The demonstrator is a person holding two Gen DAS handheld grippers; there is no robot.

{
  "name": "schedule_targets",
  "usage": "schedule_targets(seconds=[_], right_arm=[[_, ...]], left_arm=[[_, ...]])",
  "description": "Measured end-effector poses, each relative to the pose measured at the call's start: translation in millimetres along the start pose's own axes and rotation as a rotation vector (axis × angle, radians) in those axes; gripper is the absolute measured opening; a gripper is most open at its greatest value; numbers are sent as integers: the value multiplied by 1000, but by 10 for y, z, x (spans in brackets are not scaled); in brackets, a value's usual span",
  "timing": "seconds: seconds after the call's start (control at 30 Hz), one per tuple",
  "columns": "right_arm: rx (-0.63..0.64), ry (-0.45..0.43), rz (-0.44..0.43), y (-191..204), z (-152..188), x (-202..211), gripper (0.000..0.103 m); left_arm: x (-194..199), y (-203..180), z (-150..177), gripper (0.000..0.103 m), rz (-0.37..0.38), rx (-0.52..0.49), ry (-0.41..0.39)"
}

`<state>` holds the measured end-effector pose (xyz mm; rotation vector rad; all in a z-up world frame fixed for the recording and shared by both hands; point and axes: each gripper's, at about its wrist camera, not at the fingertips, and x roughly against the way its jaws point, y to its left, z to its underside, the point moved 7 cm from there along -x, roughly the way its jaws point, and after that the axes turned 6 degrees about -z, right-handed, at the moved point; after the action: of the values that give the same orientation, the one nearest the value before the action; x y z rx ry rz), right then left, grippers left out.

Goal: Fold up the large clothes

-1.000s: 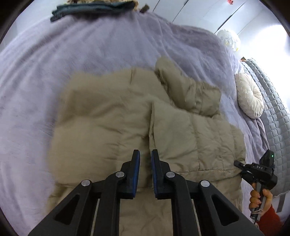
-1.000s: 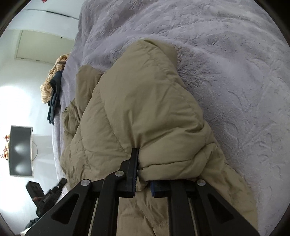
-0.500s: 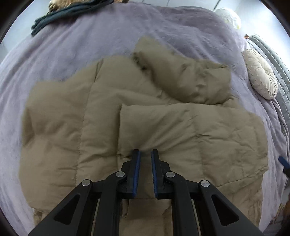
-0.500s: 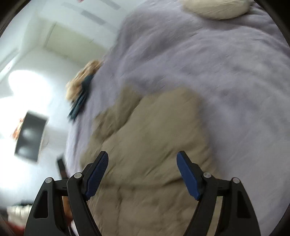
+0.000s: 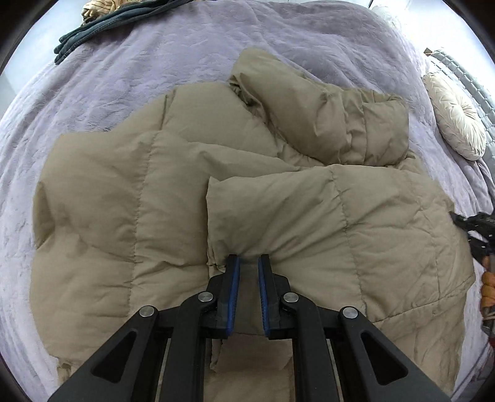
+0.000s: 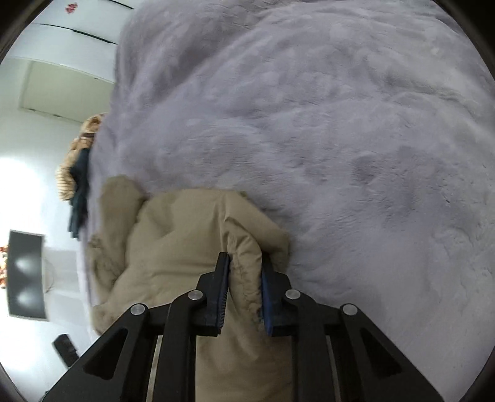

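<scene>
A tan puffer jacket [image 5: 185, 191] lies spread on a lilac bedspread [image 5: 154, 55], with one sleeve folded across its top. My left gripper [image 5: 247, 263] hovers over the jacket's near part with its jaws almost together, a narrow gap between the blue pads and no cloth in it. In the right wrist view, my right gripper [image 6: 244, 263] is shut on a fold at the jacket's edge [image 6: 244, 247], next to bare bedspread [image 6: 340, 139]. The right gripper's body shows at the right edge of the left wrist view [image 5: 479, 228].
Dark green and striped clothes [image 5: 102, 21] lie piled at the bed's far edge. A round cream cushion [image 5: 454, 123] sits at the right by a grey quilted headboard. A dark screen [image 6: 24, 275] hangs on the white wall beyond the bed.
My right gripper let go of the jacket, opened wide, then shut on a fold at the jacket's edge. My left gripper moved forward over the jacket, jaws unchanged.
</scene>
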<state>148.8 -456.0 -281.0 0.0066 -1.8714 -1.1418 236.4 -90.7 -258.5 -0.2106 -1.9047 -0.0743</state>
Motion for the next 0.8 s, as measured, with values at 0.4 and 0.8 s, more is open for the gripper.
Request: schedule_targets(seconds=[0.4, 0.8], right_arm=[[175, -141, 75, 348, 405, 889, 25], [250, -13, 203, 152, 720, 268, 23]], left_arm=[[490, 71, -196, 14, 23, -8, -130], [-110, -36, -282, 14, -51, -16, -56]])
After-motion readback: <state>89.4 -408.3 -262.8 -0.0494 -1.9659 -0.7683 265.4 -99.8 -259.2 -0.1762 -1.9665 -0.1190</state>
